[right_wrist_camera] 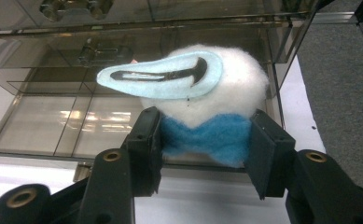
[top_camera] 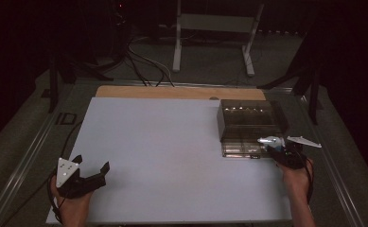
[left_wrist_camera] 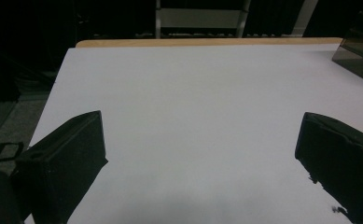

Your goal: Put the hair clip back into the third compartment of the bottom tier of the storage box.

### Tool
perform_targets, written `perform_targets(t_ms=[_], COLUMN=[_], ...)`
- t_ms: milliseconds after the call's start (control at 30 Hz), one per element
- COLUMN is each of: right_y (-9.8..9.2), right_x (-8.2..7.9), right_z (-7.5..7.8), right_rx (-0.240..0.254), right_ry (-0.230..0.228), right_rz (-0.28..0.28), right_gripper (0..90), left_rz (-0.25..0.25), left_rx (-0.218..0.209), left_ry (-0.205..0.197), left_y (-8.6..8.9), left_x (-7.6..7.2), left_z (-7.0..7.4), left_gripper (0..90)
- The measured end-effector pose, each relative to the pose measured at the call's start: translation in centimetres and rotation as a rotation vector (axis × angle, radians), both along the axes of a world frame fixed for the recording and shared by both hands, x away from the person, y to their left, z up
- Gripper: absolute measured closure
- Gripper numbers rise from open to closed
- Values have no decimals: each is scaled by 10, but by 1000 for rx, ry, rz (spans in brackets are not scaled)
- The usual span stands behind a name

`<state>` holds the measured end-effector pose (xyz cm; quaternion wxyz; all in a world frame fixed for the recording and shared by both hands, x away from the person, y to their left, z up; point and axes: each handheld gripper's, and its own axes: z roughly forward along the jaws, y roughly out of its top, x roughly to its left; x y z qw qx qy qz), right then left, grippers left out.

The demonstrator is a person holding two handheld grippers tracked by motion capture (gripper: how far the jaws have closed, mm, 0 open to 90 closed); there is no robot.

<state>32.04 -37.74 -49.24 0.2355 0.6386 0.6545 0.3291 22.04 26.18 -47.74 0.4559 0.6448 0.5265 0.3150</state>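
Note:
A white fluffy felt toy point(right_wrist_camera: 202, 91) with a pale blue ear-shaped flap and a blue lower part sits between the jaws of my right gripper point(right_wrist_camera: 205, 144), which is shut on it. In the high view the right gripper point(top_camera: 280, 147) holds the felt toy point(top_camera: 269, 141) at the front right corner of a dark clear plastic box point(top_camera: 248, 124). The plastic box point(right_wrist_camera: 123, 70) stands just behind the toy, with shelves and compartments inside. My left gripper point(top_camera: 92, 166) rests at the near left of the white table top point(top_camera: 162, 156), open, with nothing between its jaws point(left_wrist_camera: 200, 154).
The box has a lid or upper tray with small metal parts showing through it. A wooden strip point(top_camera: 172, 92) runs along the table's far edge. Beyond stand a white metal frame point(top_camera: 214, 33) and cables on the floor. Grey carpet point(right_wrist_camera: 342, 79) lies right of the table.

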Motion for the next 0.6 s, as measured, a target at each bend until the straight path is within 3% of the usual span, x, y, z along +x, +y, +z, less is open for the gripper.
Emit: perform_targets(t_ms=[600], right_y=[2], right_x=[8], right_z=[-8], right_rx=[-47], right_ry=[32], right_rz=[-14], right_gripper=[504], left_rz=[2], left_rx=[0], left_ry=[-1], left_y=[0], left_x=[0], left_z=[0], left_gripper=[33])
